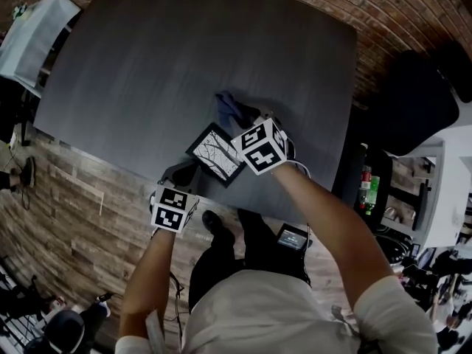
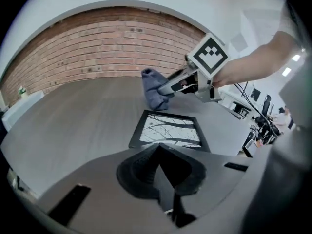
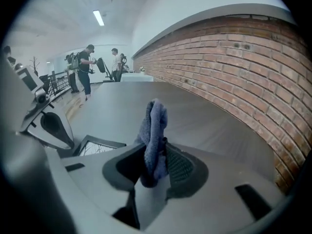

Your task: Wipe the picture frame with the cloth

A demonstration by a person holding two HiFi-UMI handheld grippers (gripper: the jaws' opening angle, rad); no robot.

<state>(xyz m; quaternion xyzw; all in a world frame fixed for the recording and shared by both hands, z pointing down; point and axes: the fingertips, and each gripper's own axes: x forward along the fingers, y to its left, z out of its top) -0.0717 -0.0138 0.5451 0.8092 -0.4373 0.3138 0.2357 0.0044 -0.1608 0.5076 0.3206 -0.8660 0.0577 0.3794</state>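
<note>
Between the right tongs sits the gripped blue cloth, clear of the picture frame ahead of the clenched, empty left tongs; wiping looks not yet done.

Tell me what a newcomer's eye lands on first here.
A black-framed picture of bare branches lies flat by the person's edge of the dark grey table. Just beyond it, the right gripper pinches a crumpled blue cloth. The left gripper sits shut and empty on the frame's near side.
</note>
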